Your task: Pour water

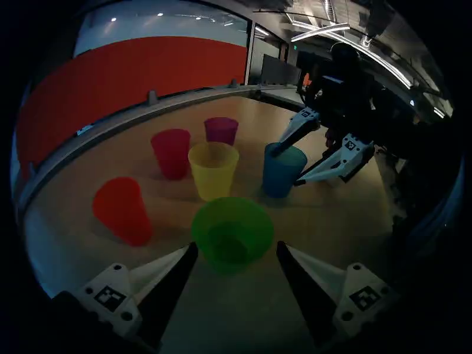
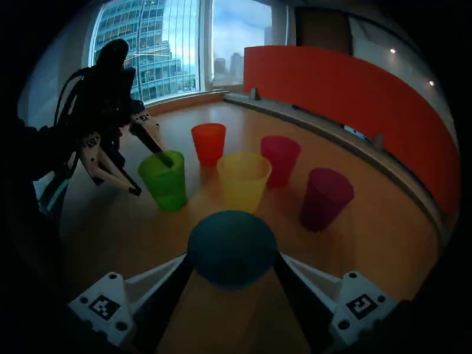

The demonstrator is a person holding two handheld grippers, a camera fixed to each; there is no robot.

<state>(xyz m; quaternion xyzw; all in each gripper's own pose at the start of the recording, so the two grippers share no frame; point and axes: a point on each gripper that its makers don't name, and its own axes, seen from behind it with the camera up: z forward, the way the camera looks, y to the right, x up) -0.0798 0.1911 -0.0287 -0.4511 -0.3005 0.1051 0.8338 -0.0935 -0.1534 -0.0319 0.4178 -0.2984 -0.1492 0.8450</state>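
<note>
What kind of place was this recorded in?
Probably a high-rise office or meeting room: tall windows facing city towers, a red partition, and a long wooden table.

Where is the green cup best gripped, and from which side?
I would grip the green cup on its side wall, below the rim, coming level from the near side where the left hand-held gripper straddles it: it stands upright and tapers downward.

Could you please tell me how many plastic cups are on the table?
6. In the left gripper view: green cup nearest, yellow cup behind it, blue cup right of yellow, orange cup at left, red cup and purple cup farthest back. None appears hidden.
</note>
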